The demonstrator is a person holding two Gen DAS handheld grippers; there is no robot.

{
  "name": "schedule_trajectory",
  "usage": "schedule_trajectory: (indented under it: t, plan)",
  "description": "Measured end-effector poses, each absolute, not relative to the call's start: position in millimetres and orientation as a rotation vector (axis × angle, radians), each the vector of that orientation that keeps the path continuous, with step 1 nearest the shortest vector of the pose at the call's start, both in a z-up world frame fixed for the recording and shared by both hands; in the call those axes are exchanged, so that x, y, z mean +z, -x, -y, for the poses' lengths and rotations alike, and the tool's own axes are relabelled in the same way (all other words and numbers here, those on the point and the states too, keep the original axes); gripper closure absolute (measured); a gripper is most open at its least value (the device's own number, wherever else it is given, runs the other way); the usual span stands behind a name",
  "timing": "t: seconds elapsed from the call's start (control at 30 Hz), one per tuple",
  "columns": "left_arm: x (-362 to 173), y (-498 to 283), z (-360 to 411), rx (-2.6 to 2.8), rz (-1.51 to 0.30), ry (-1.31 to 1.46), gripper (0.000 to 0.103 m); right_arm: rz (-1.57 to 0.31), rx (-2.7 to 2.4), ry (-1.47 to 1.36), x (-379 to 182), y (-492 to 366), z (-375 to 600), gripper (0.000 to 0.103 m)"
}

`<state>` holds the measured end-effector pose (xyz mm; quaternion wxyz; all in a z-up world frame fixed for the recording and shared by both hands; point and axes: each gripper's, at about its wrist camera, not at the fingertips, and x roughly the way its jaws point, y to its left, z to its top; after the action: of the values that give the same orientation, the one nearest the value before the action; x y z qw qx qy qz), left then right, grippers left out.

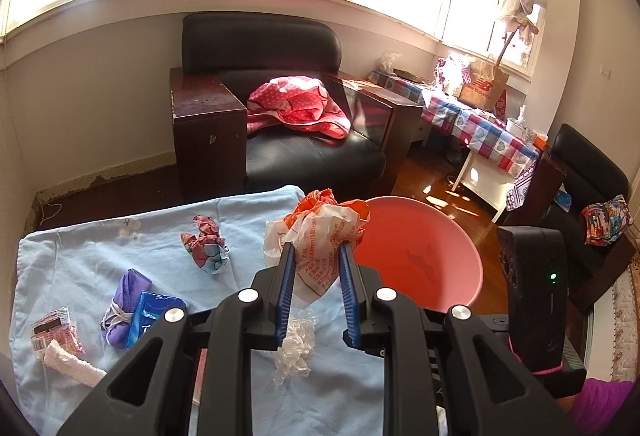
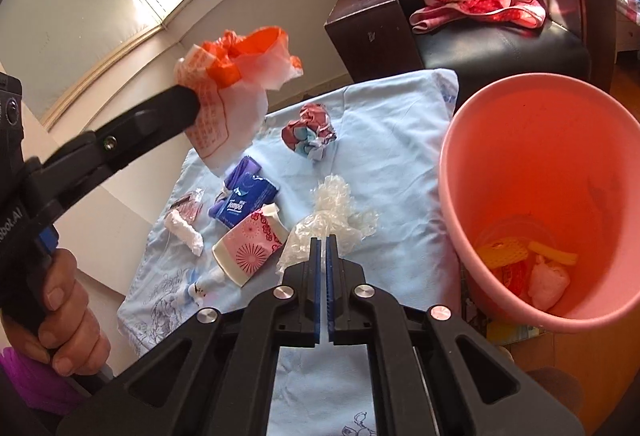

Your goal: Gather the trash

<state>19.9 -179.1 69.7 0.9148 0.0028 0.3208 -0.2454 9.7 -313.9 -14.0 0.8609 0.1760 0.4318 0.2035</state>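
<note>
The left hand-held gripper (image 1: 318,256) is clamped on a crumpled orange-and-white plastic bag (image 1: 320,232), holding it in the air above the light blue cloth (image 1: 100,248) that covers the bench, just beside the rim of the pink bin (image 1: 420,256). From the right wrist view the same bag (image 2: 232,92) hangs off the tips of that gripper, with the person's hand (image 2: 68,320) wrapped round its handle at the lower left. The right hand-held gripper (image 2: 323,248) has its jaws together, their tips at the near edge of a wad of clear plastic film (image 2: 336,216) lying on the cloth; whether any film is pinched between them cannot be told. The bin (image 2: 472,196) stands at the right edge of the cloth, with yellow, red and white scraps in its bottom. Still on the cloth are a crumpled printed wrapper (image 2: 310,134), a blue tissue pack (image 2: 244,204), a pink-and-white packet (image 2: 250,250), a purple wad (image 1: 122,302) and a white roll of paper (image 2: 184,232).
</note>
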Motion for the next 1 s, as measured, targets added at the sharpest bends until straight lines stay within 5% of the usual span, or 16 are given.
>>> schedule_trajectory:
  t: [0.03, 0.1, 0.13, 1.0]
  plan:
    - [71, -20, 178, -0.49, -0.658, -0.005, 0.082, -0.914, 0.432, -0.365, -16, -11, 310, 0.095]
    - [75, -18, 175, -0.46, -0.651, 0.002, 0.082, -0.913, 0.451, -0.361, -17, -13, 305, 0.068]
    - [77, -18, 173, -0.448, -0.648, 0.008, 0.082, -0.91, 0.461, -0.358, -17, -13, 304, 0.066]
    - [68, 0, 95, -0.439, -0.66, 0.092, 0.082, -0.956, 0.295, -0.227, -19, -33, 258, 0.059]
